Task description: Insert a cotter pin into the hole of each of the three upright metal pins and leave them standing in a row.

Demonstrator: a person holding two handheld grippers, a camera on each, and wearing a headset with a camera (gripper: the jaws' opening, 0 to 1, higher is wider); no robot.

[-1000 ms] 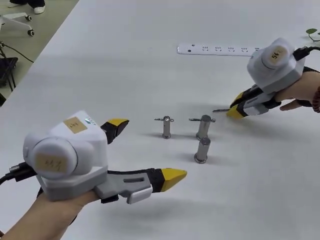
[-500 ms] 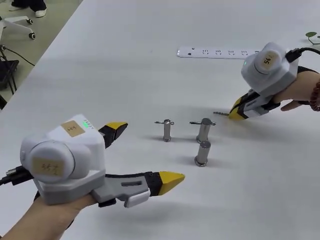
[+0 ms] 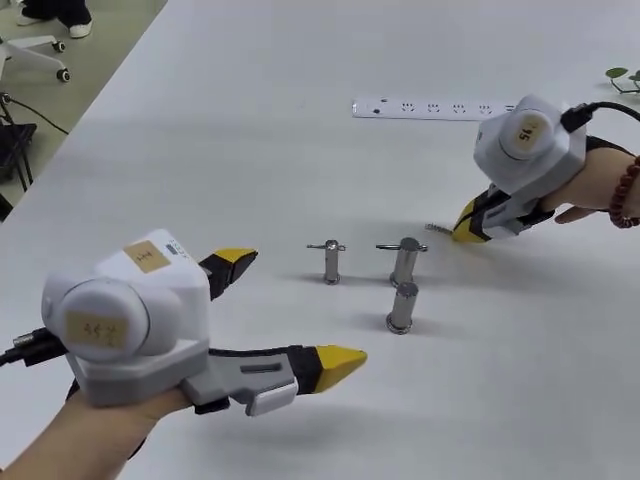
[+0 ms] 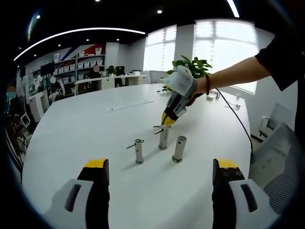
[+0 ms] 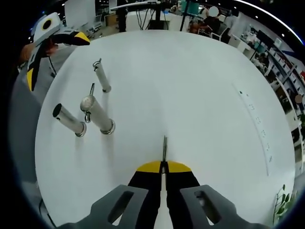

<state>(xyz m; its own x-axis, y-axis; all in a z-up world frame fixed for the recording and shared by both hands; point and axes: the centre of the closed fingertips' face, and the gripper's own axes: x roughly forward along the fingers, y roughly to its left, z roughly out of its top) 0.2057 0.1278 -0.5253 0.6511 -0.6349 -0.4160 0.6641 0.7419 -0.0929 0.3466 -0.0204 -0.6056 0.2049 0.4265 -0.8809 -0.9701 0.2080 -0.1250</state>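
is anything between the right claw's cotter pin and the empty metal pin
Yes, partly. From the right claw, which holds a cotter pin, an already fitted metal pin stands almost in line before the empty pin. Probably needs a path around it.

Both grippers share a rounded white housing, a tan handwritten label (image 3: 148, 255), a grey body and black jaws tipped yellow: left gripper (image 3: 295, 308) near, right gripper (image 3: 463, 232) far right. Black cables (image 3: 22, 346) leave both. A dark red bead bracelet (image 3: 622, 190) rings the right wrist, below a black sleeve (image 4: 281, 52).
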